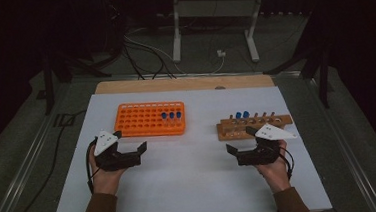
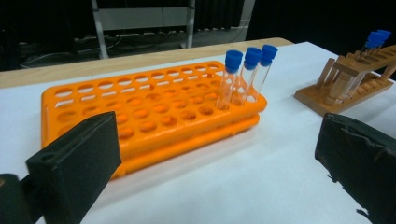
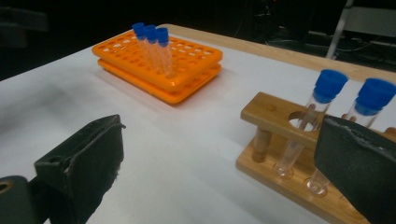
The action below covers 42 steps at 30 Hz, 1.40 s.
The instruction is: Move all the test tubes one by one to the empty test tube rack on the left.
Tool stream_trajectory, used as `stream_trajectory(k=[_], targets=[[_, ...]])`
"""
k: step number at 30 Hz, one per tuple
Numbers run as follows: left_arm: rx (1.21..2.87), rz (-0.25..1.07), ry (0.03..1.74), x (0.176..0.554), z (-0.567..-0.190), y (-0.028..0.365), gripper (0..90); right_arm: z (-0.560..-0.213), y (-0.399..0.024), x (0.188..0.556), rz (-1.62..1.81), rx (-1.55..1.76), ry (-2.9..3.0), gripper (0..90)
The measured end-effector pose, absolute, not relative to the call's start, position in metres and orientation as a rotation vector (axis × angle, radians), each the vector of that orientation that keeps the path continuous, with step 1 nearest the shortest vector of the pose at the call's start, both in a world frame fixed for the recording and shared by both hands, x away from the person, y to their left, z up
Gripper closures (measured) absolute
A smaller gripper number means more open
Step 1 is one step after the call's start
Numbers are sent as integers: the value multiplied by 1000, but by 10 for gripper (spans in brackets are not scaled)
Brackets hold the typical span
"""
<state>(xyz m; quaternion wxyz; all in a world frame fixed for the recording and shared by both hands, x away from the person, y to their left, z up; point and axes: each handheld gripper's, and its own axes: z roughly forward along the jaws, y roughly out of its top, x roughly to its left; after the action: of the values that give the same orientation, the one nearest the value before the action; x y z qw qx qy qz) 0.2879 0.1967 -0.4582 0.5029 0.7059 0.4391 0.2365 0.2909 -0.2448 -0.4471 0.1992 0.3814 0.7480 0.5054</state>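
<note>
Both hands rest low on the desk, left gripper [image 1: 130, 141] and right gripper [image 1: 239, 141] with fingers apart and empty, near the orange rack [image 1: 150, 119] and wooden rack [image 1: 253, 125].

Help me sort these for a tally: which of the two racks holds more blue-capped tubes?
The orange plastic rack: three capped tubes stand at its right end. The wooden rack holds only two.
</note>
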Motion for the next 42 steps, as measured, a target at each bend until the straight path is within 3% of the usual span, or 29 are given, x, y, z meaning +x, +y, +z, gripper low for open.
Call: stream_trajectory(k=[18, 24, 31, 38, 42], targets=[[1681, 625, 1084, 273, -464, 206, 6, -439, -256, 315, 1287, 1089, 2013, 18], [1685, 643, 1093, 273, -465, 206, 6, -448, -262, 333, 1252, 1144, 2007, 80], [1691, 656, 1097, 273, -466, 205, 6, -455, -270, 346, 1246, 1187, 2004, 256], [1704, 661, 1098, 274, -468, 203, 7, -461, -278, 353, 1241, 1216, 1989, 575], [1707, 664, 1097, 274, -468, 202, 6, -464, -279, 358, 1238, 1225, 1987, 649]])
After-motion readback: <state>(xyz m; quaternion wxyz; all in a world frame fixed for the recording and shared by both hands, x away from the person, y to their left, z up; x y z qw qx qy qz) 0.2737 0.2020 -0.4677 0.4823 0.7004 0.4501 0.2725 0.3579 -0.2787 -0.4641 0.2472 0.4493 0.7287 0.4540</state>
